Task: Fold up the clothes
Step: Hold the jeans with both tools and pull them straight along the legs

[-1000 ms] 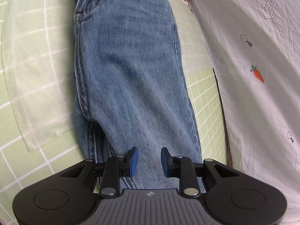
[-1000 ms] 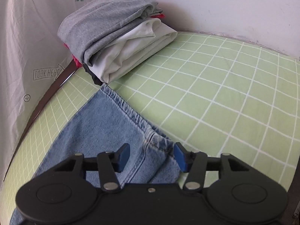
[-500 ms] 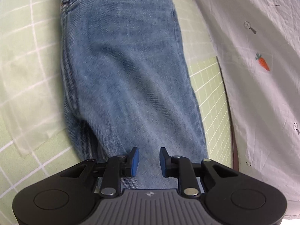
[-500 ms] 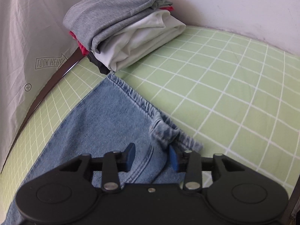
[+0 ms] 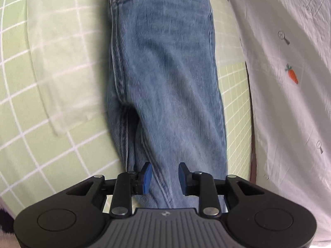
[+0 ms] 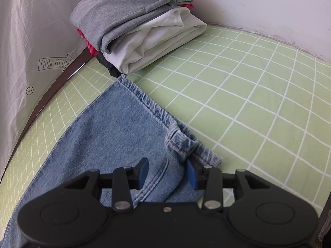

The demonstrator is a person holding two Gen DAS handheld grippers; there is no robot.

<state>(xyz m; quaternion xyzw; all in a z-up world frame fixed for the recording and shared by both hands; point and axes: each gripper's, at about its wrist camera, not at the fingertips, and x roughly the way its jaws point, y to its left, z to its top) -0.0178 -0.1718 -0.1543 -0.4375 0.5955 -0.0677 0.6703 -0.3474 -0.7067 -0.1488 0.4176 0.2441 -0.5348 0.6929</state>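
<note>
A pair of blue jeans [image 5: 165, 72] lies stretched out on a green checked sheet [image 5: 41, 144]. My left gripper [image 5: 163, 175] hovers over the leg, its blue pads apart, nothing between them pinched. In the right wrist view the jeans' hem [image 6: 149, 103] runs diagonally, with its near corner bunched up [image 6: 180, 140]. My right gripper [image 6: 166, 172] has its jaws partly closed around the leg's side seam, and the right pad touches the bunched denim. The jaws still stand apart.
A stack of folded clothes [image 6: 136, 24], grey on top, white and red below, sits at the far corner by the white wall [image 6: 269, 4]. A grey printed sheet with a carrot [image 5: 292, 76] hangs along the bed's side. A translucent plastic sheet [image 5: 62, 62] lies left of the jeans.
The right gripper's jaws narrowed around the hem corner, and the denim bunched up and lifted there. The left gripper shifted over the jeans leg, its jaws staying apart.
</note>
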